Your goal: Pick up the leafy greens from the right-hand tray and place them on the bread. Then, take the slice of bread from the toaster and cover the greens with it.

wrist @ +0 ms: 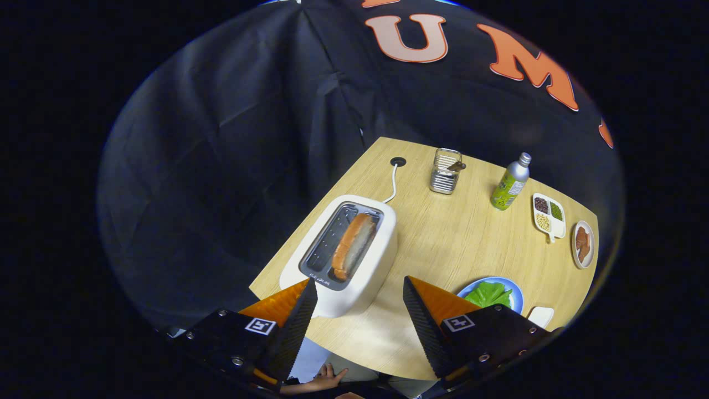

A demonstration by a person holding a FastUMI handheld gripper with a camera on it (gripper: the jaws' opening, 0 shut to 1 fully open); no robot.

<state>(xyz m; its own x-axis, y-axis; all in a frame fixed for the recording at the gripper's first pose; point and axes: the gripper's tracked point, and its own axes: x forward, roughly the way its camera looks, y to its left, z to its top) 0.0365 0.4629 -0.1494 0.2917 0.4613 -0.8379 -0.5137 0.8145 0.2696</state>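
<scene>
A white toaster (360,260) stands on the wooden table (443,244), with a slice of bread (352,246) upright in the slot nearer the table's middle. My gripper (359,281) hangs above the table's near edge, open and holding nothing; the toaster's near end shows between the fingertips. To the right of the toaster, just beyond my right finger (424,316), leafy greens (487,293) lie on a blue plate (516,293). That finger hides part of the plate. What lies under the greens I cannot tell.
Behind the toaster its white cable (393,185) runs to a hole in the table. A metal mesh holder (446,172), a bottle (510,183), a divided white dish of beans (548,216) and a small plate of brown food (582,244) line the far right. A hand (321,379) shows below the table edge.
</scene>
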